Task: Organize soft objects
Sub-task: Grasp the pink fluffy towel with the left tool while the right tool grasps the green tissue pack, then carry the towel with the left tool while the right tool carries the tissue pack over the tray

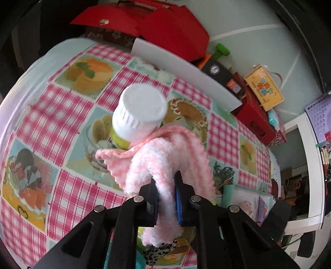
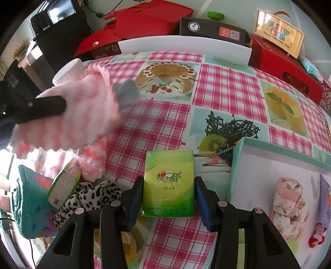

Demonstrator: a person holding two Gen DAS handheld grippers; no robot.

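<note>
My left gripper (image 1: 166, 178) is shut on a fluffy pink-and-white cloth (image 1: 165, 149), which hangs lifted above the checked tablecloth (image 1: 62, 115), its corner draped against a white-capped bottle (image 1: 140, 109). The right wrist view shows the same cloth (image 2: 86, 111) at the left, with one black finger (image 2: 47, 106) of the left gripper on it. My right gripper (image 2: 168, 186) is shut on a green tissue pack (image 2: 168, 165), its pads against both sides, just left of a teal-walled box (image 2: 235, 157). Inside the box lie a rolled floral cloth (image 2: 289, 207) and a small red doll (image 2: 316, 238).
At the lower left lies a pile: leopard-print fabric (image 2: 93, 194), another pink knit cloth (image 2: 93, 161), a second green pack (image 2: 64, 186) and a teal plush (image 2: 31, 196). Behind a white board (image 2: 186, 44) at the table's back stand red boxes (image 2: 144, 18), a black box (image 2: 213, 31) and a yellow box (image 2: 279, 33).
</note>
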